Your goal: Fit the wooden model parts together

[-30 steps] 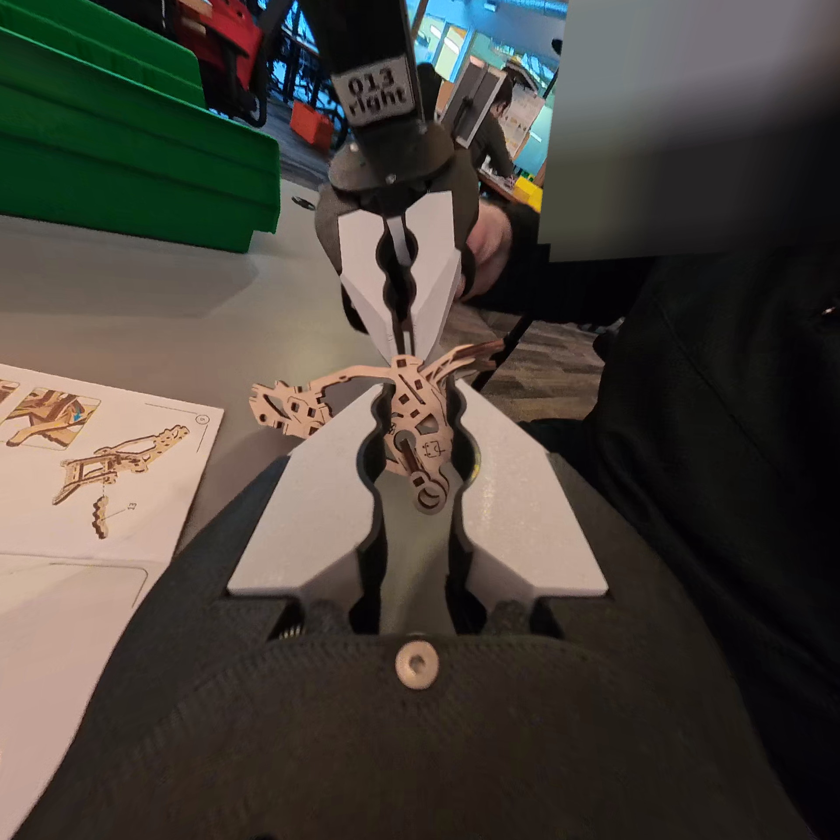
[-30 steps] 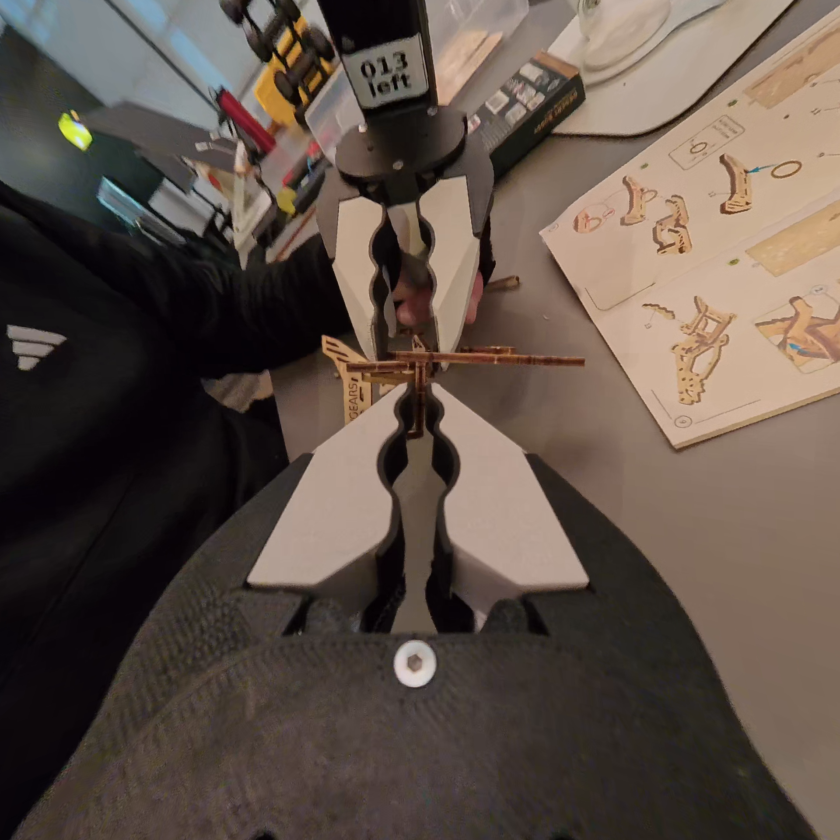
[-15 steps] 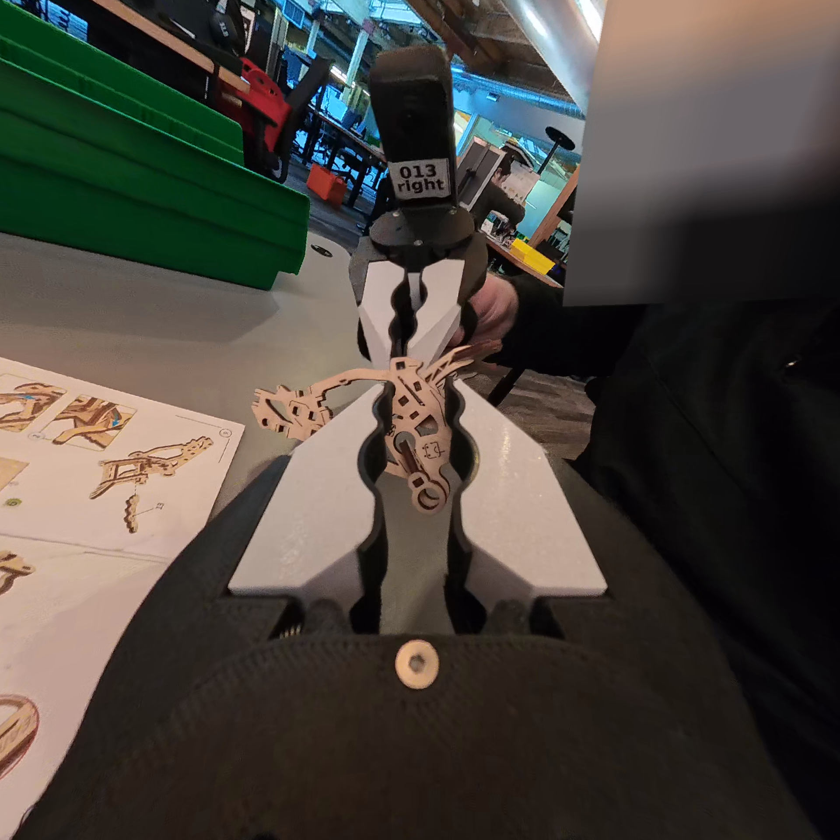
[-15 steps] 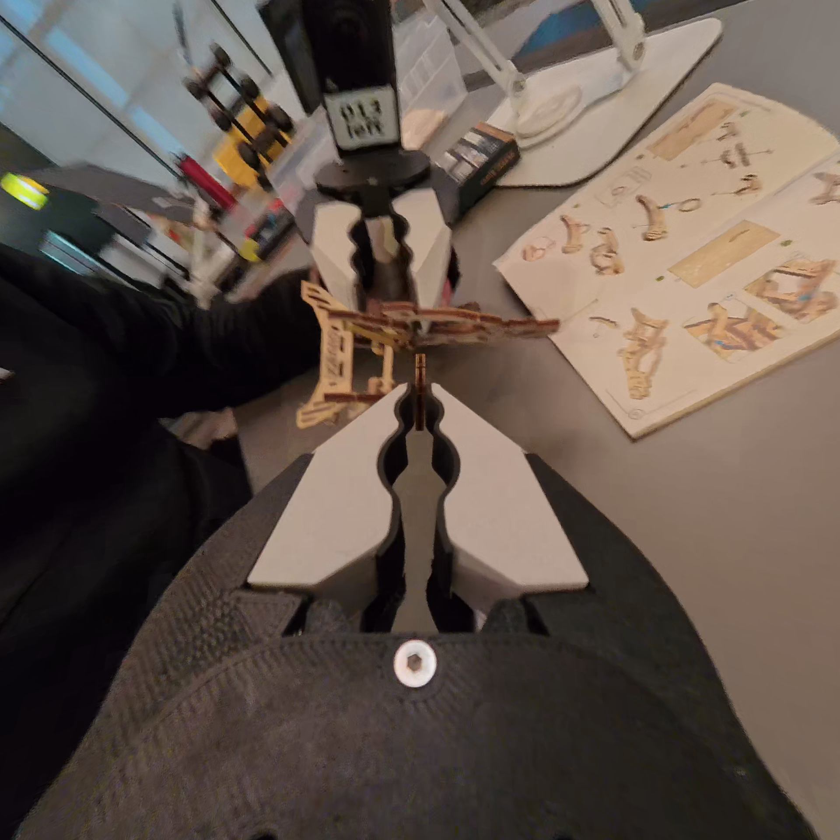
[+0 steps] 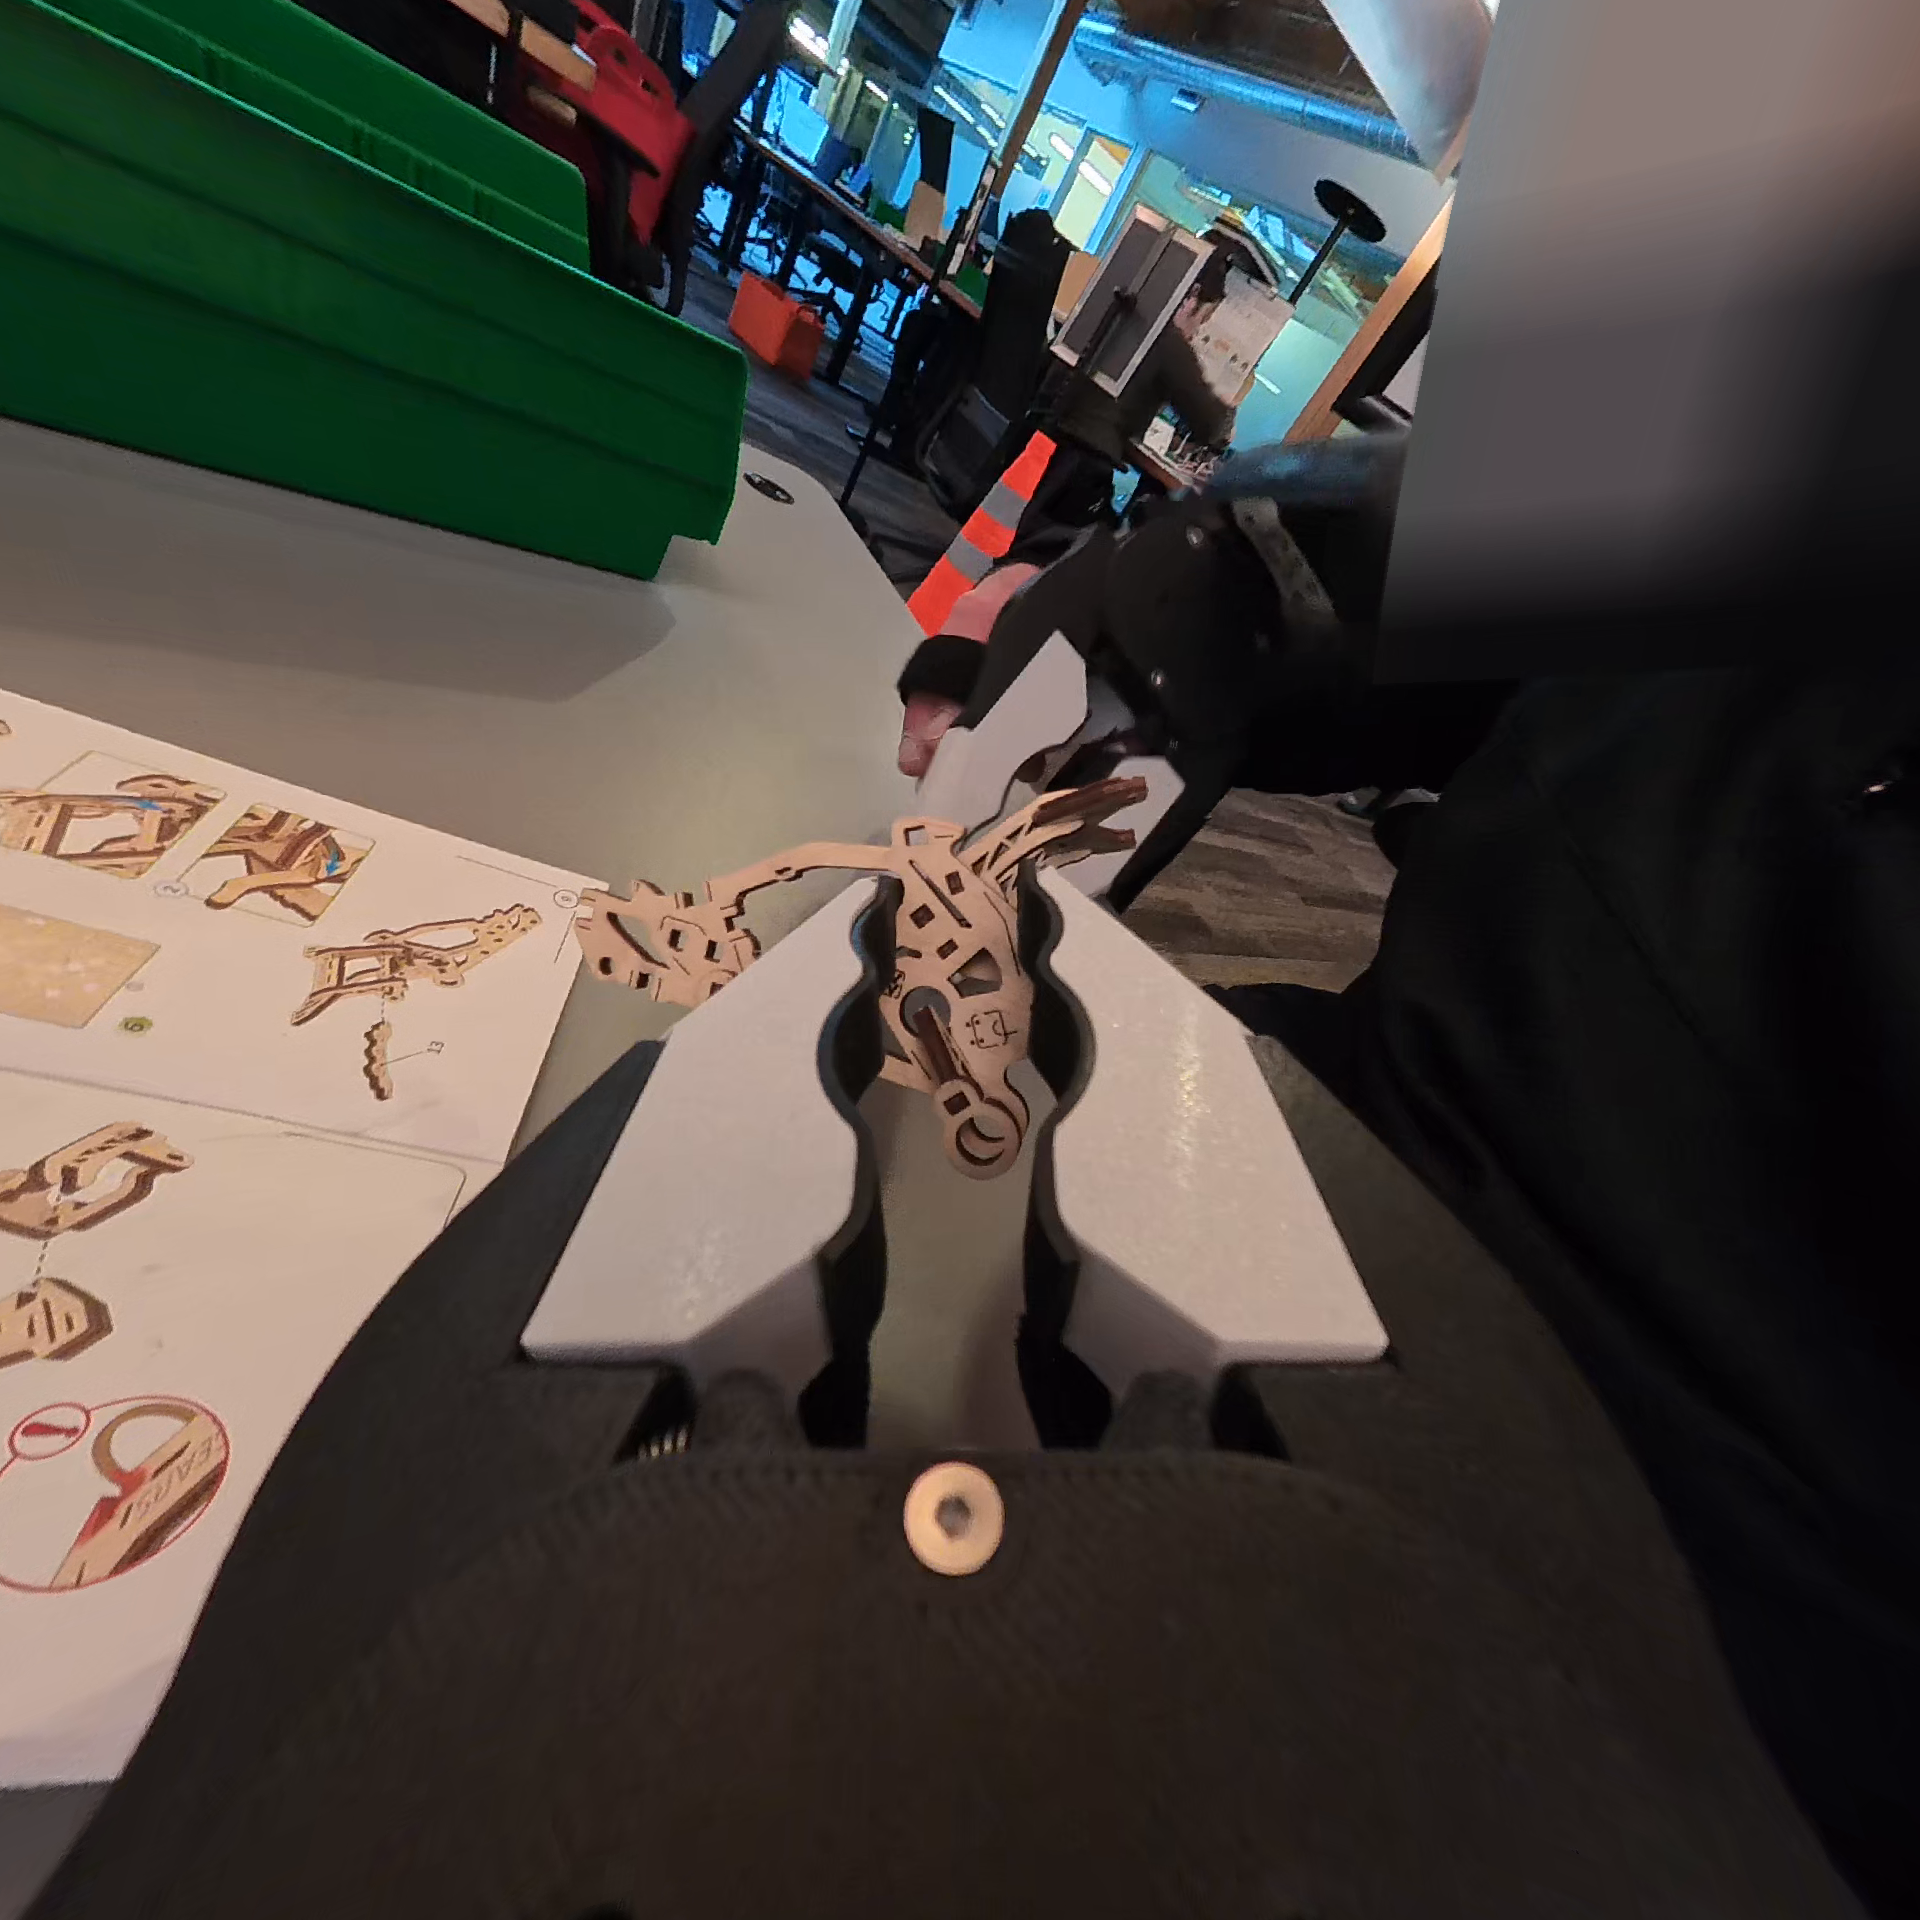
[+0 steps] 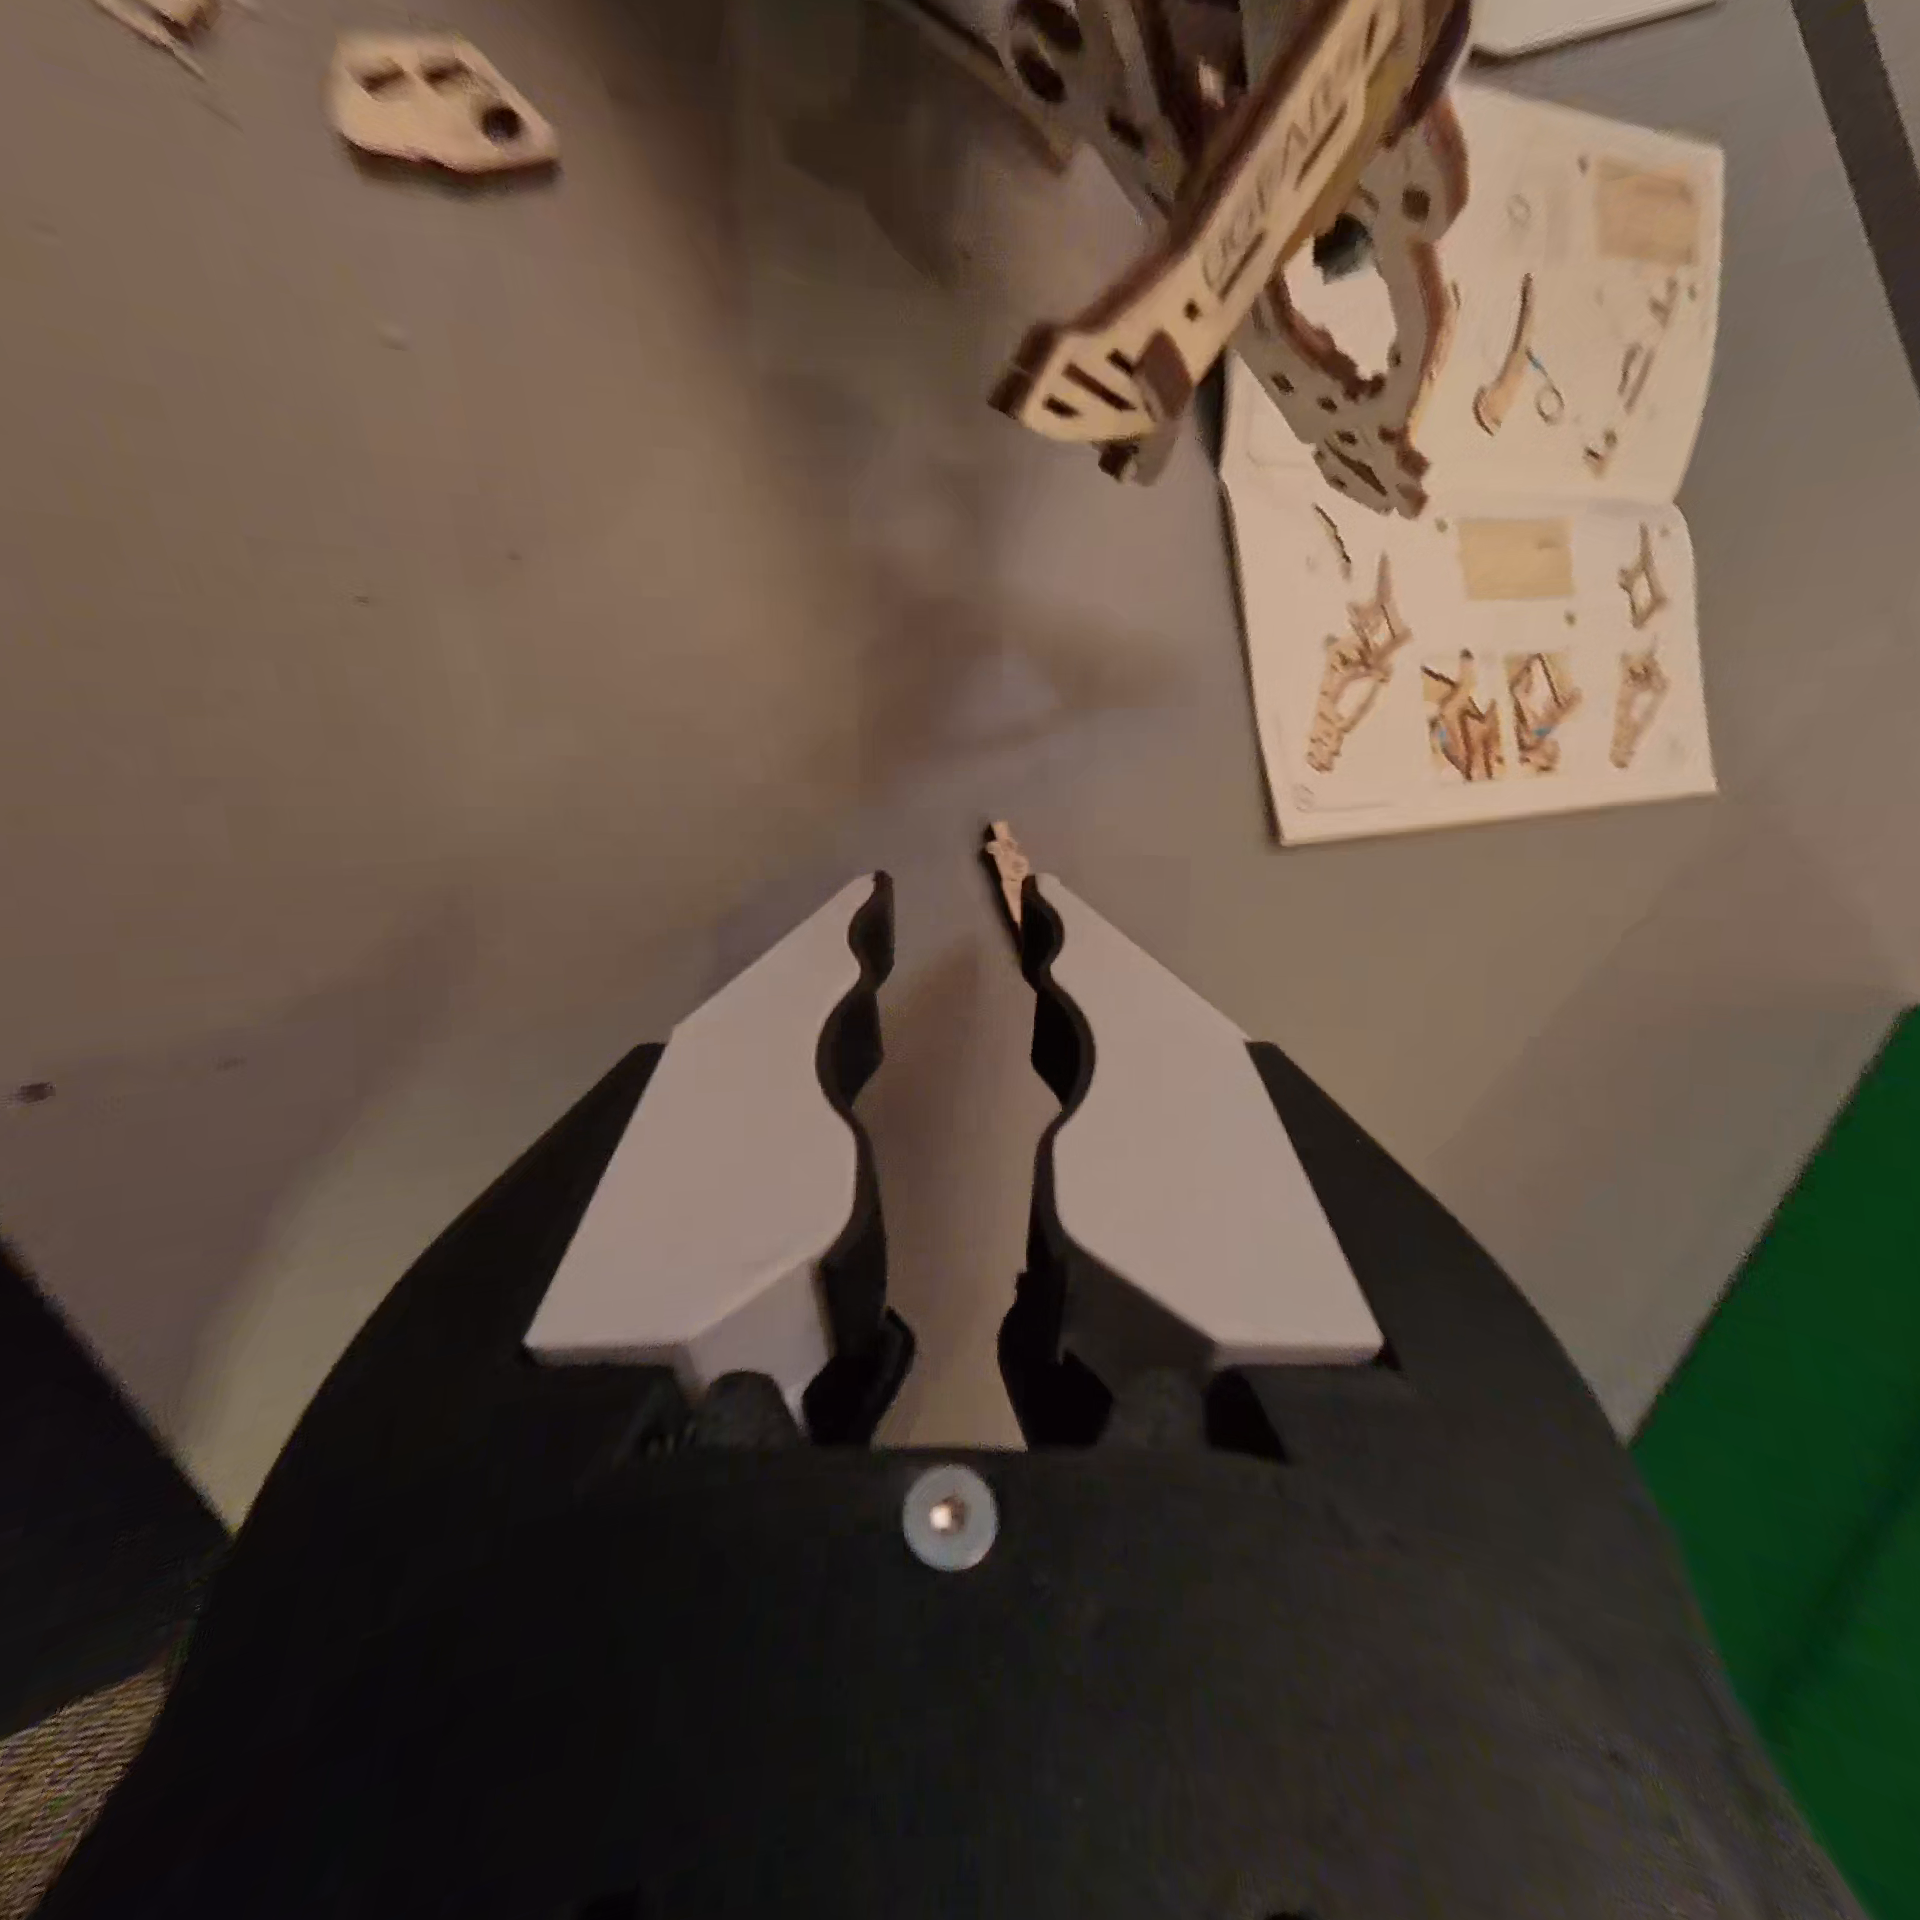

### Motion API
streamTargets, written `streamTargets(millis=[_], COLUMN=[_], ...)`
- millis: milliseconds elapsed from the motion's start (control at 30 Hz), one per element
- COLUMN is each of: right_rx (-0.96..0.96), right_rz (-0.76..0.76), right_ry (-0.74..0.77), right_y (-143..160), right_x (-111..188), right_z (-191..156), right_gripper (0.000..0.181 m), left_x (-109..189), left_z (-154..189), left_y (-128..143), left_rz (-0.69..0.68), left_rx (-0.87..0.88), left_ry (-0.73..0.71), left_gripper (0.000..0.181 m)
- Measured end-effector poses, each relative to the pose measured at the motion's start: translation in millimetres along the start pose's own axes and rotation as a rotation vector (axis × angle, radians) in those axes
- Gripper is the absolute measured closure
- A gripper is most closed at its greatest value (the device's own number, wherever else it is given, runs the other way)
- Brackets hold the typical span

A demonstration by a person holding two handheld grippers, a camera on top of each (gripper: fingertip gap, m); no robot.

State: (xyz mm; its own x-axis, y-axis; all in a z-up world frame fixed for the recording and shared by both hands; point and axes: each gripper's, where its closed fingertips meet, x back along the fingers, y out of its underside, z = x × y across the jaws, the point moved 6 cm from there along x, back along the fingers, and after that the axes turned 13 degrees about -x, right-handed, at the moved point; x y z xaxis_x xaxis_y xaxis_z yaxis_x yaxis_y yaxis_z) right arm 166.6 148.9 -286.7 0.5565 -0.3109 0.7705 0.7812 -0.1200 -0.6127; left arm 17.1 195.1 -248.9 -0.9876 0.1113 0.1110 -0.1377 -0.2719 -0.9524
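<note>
Mating of sliver to wooden model (image 5: 966, 987) judged in hand: left hand-held gripper (image 5: 951, 883) clamped on the model; right hand-held gripper (image 6: 956, 881) parted, small wooden sliver (image 6: 1006, 873) leaning on its right fingertip, model ahead, up-right. Next called for: closing on the sliver, aligning it edge-on. Green bins (image 5: 364, 343) far ahead-left of left hand-held gripper, contents hidden.

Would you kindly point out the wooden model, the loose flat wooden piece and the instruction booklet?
wooden model (image 5: 951, 971): left wrist view, its cut-out body.
loose flat wooden piece (image 6: 436, 104): right wrist view, its middle.
instruction booklet (image 6: 1496, 644): right wrist view, lower page.
</note>
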Motion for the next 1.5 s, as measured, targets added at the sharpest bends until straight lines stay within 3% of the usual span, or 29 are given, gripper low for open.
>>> streamTargets(millis=[200, 400, 533, 667, 867, 1067, 1500], right_rx=[-0.303, -0.325, -0.307, -0.302, -0.178, -0.077, -0.019], right_rz=[-0.014, -0.086, -0.095, 0.011, 0.199, 0.246, 0.240], right_ry=[-0.227, -0.397, -0.463, -0.371, -0.073, 0.109, 0.272], right_y=[6.9, 8.4, 5.3, -4.6, -54.5, -84.0, -100.8], right_x=[2.2, -14.8, -19.6, -10.8, 32.9, 41.7, 41.9], right_z=[28.7, 43.5, 39.8, 43.8, 52.6, 48.9, 42.9], right_gripper=[0.166, 0.166, 0.178, 0.179, 0.181, 0.180, 0.181], left_x=[0.4, 1.6, 0.9, 1.4, 7.6, 10.1, 5.0], left_z=[-1.5, -2.9, -3.6, -5.1, -9.3, -12.6, -10.9], left_y=[2.4, 3.9, 4.6, 1.2, -12.8, -18.7, -20.2], left_rz=[-0.002, 0.003, 0.007, 0.051, 0.240, 0.365, 0.384], left_rx=[0.010, 0.022, 0.030, 0.051, 0.152, 0.234, 0.235], left_ry=[0.007, 0.016, 0.020, 0.025, 0.075, 0.126, 0.140], left_gripper=[0.161, 0.161, 0.161, 0.161, 0.161, 0.161, 0.161])
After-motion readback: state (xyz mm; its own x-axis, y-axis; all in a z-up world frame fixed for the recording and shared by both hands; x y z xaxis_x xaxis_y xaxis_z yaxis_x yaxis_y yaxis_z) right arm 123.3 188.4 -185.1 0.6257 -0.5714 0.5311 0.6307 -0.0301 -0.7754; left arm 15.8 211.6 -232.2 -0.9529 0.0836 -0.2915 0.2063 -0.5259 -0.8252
